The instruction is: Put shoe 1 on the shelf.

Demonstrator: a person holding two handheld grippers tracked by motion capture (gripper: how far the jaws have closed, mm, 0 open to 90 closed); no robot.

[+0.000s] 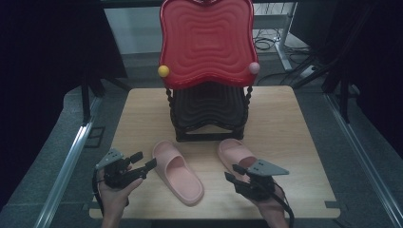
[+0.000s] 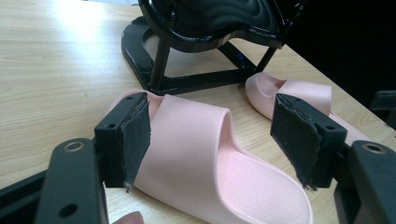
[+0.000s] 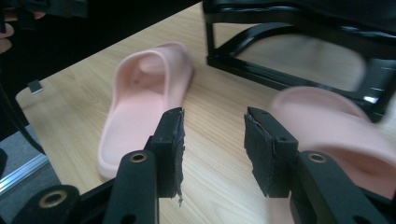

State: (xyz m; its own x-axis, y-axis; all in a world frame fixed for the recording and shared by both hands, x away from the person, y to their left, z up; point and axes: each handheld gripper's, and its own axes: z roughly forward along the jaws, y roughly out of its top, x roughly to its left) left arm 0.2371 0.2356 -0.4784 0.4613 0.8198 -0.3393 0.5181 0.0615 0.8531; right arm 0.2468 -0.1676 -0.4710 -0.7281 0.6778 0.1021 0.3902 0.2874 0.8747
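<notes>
Two pink slippers lie on the wooden table (image 1: 294, 142) in front of a rack. The left slipper (image 1: 178, 173) (image 2: 196, 154) (image 3: 144, 88) points its toe toward the rack. My left gripper (image 1: 142, 161) (image 2: 215, 130) is open just to its left, jaws wide on either side of its strap without pressing on it. The right slipper (image 1: 235, 152) (image 2: 299, 93) (image 3: 327, 126) lies partly under my right gripper (image 1: 232, 173) (image 3: 212, 140). That gripper is open, with bare wood in the gap, and the slipper sits just to the right of its jaws.
A two-level rack stands at the table's middle back: a red wavy tray (image 1: 206, 42) on top, a black one (image 1: 209, 109) below, on a black frame (image 2: 187, 84) (image 3: 289, 65). A yellow ball (image 1: 163, 71) and a pink ball (image 1: 254, 67) cap its posts. Dark floor and cables surround the table.
</notes>
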